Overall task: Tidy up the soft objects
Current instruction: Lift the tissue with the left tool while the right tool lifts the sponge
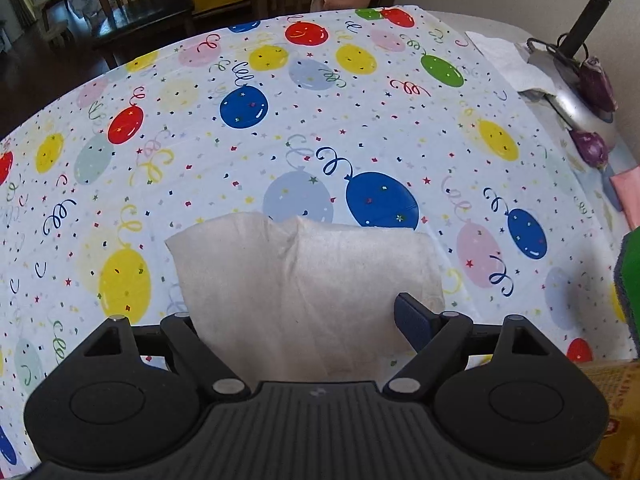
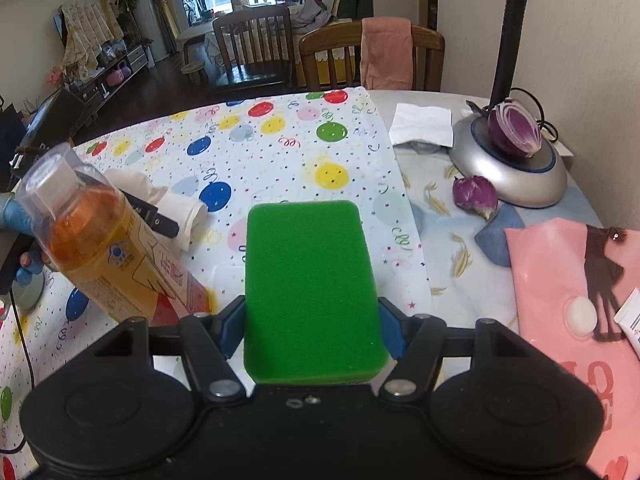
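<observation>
The desk (image 1: 280,92) carries a balloon-print cloth (image 2: 280,152) over most of its top.

Right tool (image 2: 312,328): clamped on a green sponge (image 2: 308,280), which stands lengthwise between the blue finger pads (image 2: 390,332) and reaches forward above the cloth.

Left tool (image 1: 298,320): closed on a white cloth (image 1: 304,280), folded and bulging up from between the fingers and held above the balloon print. The left pad is hidden behind the fabric.

To the right lies a pink pouch (image 2: 560,280) printed with a dark silhouette figure and large letters, partly readable as "O" and "E".

A bottle of orange liquid (image 2: 108,240) leans at the left of the right view; its label carries red characters too distorted to read.

A silver lamp base (image 2: 508,172) holds a halved purple onion (image 2: 516,132); a second purple piece (image 2: 476,196) lies just beside it on the desk.

Only the right view shows the bottle, and the left tool gripping the cloth from outside. In the left view the sponge is only a green sliver at the right edge.
</observation>
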`<move>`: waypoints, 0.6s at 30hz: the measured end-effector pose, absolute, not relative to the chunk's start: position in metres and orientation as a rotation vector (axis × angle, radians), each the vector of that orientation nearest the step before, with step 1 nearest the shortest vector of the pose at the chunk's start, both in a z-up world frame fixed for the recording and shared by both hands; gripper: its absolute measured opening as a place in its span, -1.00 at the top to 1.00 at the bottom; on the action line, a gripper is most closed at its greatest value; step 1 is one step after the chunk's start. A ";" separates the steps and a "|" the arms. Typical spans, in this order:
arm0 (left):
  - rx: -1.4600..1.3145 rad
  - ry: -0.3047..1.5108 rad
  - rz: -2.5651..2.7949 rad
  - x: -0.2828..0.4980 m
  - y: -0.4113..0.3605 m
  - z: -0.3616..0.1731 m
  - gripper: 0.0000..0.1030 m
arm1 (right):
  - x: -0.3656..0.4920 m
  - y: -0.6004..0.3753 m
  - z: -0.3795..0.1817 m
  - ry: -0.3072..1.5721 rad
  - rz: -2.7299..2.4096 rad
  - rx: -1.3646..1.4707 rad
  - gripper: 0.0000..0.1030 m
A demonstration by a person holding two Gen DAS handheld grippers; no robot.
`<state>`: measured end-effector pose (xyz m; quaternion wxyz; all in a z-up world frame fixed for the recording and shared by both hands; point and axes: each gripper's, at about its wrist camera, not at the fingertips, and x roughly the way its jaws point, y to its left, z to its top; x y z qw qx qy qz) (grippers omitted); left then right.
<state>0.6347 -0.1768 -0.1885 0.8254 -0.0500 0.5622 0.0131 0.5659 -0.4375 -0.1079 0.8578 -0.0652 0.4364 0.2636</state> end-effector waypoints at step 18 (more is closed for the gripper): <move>-0.007 1.111 0.038 0.616 -0.192 -0.181 0.79 | 0.549 -0.434 -0.108 0.932 0.558 -0.150 -0.28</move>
